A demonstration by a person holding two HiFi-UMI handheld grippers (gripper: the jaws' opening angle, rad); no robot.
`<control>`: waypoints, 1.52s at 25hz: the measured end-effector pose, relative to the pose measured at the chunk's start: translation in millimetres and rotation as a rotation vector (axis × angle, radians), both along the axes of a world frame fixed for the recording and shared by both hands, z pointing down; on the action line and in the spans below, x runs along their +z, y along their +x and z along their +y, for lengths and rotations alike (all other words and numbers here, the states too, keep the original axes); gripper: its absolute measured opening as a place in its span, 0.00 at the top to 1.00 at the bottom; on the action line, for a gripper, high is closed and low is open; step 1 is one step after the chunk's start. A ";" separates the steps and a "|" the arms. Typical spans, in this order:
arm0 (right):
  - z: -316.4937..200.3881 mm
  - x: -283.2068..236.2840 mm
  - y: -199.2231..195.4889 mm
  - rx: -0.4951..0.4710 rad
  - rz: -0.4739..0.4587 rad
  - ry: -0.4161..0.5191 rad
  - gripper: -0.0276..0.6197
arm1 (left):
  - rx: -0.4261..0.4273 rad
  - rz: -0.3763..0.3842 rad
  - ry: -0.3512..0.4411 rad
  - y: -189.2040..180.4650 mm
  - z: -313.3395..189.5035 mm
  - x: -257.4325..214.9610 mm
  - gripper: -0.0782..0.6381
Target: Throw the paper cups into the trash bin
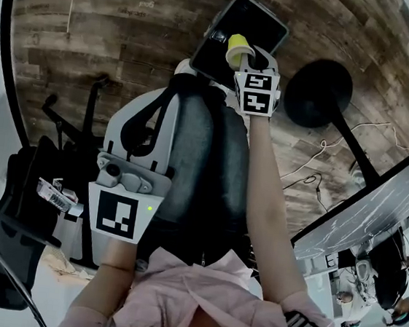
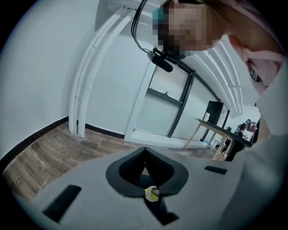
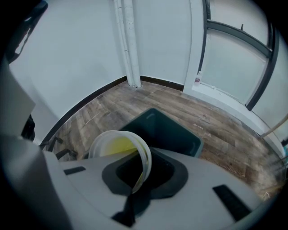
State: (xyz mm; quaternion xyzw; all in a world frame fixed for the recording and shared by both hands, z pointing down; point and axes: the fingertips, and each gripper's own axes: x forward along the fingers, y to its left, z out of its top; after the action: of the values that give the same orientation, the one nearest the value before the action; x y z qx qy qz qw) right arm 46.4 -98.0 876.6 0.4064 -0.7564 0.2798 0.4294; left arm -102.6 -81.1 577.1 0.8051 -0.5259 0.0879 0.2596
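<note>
A yellow paper cup (image 1: 238, 46) hangs over the open dark trash bin (image 1: 279, 21) on the wood floor, and my right gripper (image 1: 247, 55) is shut on its rim at arm's length. In the right gripper view the cup (image 3: 118, 146) lies on its side. Its white rim is pinched between the jaws of the right gripper (image 3: 144, 167), with the bin (image 3: 194, 143) just beyond. My left gripper (image 1: 166, 100) is held close to my body, away from the bin. In the left gripper view the left gripper (image 2: 145, 157) has its jaws together with nothing gripped. A small yellow bit (image 2: 151, 193) shows low in the gap.
A black office chair (image 1: 13, 233) stands at the left. A round black stand base (image 1: 317, 91) and a dark-topped table (image 1: 375, 215) are at the right, with cables (image 1: 324, 147) on the floor. White pipes (image 3: 128, 45) run up the wall behind the bin.
</note>
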 end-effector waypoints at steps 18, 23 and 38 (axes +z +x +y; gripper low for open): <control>12.6 63.4 -14.0 -0.279 0.197 -0.040 0.89 | -0.013 -0.018 -0.002 -3.7 5.6 31.6 0.87; 7.2 63.6 -35.6 -0.394 0.209 0.000 0.89 | -0.015 -0.003 -0.013 -1.0 7.0 39.1 0.87; 15.2 100.1 -37.8 -0.573 0.316 -0.021 0.89 | -0.004 -0.017 -0.021 -0.8 3.7 48.1 0.87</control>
State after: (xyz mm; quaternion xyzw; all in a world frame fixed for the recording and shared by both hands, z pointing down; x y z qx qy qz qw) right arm 8.6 -82.9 976.7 0.2111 -0.7611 0.0890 0.6068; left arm -103.4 -77.4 625.3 0.8006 -0.5288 0.0998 0.2635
